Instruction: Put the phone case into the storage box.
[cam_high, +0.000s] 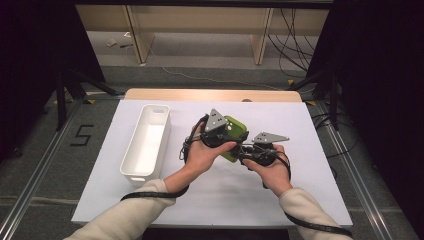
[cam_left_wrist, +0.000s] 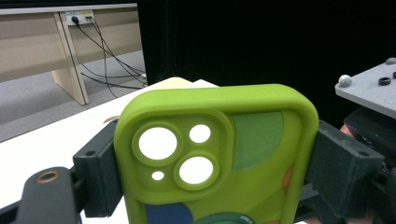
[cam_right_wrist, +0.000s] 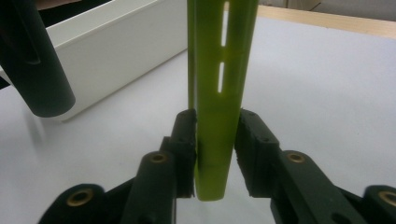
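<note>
Hands meet above the middle of a white table, passing a lime-green phone case from one gripper to the other. Left gripper clamps the case across its width, camera cut-outs facing its camera. Right gripper straddles the case's thin edge, its right jaw standing just clear, apparently loosening. A long white bin sits left of the hands. Likely next: right lets go fully and draws clear.
</note>
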